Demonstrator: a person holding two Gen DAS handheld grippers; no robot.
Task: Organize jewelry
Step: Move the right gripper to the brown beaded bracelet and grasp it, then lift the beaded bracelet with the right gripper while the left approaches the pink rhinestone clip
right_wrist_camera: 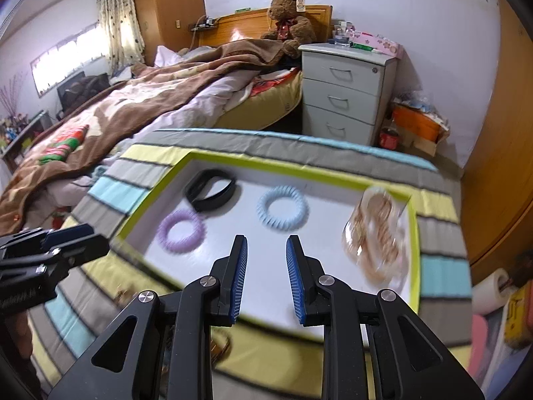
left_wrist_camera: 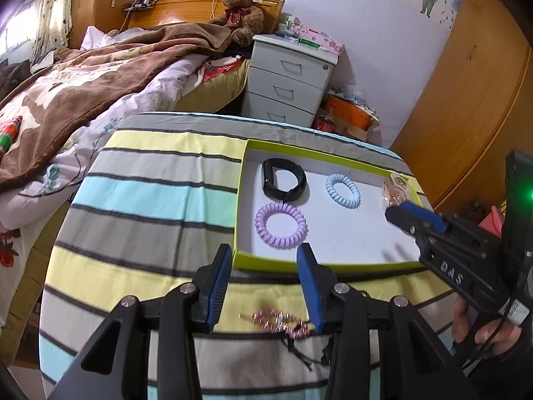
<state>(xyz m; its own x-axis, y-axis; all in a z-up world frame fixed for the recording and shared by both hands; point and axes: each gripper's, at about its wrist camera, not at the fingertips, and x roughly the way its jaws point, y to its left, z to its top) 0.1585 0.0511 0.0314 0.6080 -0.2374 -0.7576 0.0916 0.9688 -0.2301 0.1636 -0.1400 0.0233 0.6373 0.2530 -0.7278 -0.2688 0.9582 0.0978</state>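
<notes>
Where stripes run, tray (left_wrist_camera: pixel 245 200) bedside.

— What colours do I see in the tray (left_wrist_camera: pixel 242 180)?

— Its rim is lime green and its floor is white. Near the far edge lies a black band (left_wrist_camera: pixel 283 180) and a light blue spiral ring (left_wrist_camera: pixel 343 190). A lilac spiral ring (left_wrist_camera: pixel 280 225) lies near the left wall. By the right wall is a clear bag of gold-coloured pieces (right_wrist_camera: pixel 378 243).

— And the cloth (left_wrist_camera: pixel 150 200)?

— Stripes of yellow, grey and light blue, with thin dark lines between them. On it, at the near edge, lies a pink sparkling clip (left_wrist_camera: pixel 279 323). My tools are black with blue pads (left_wrist_camera: pixel 218 286).
</notes>
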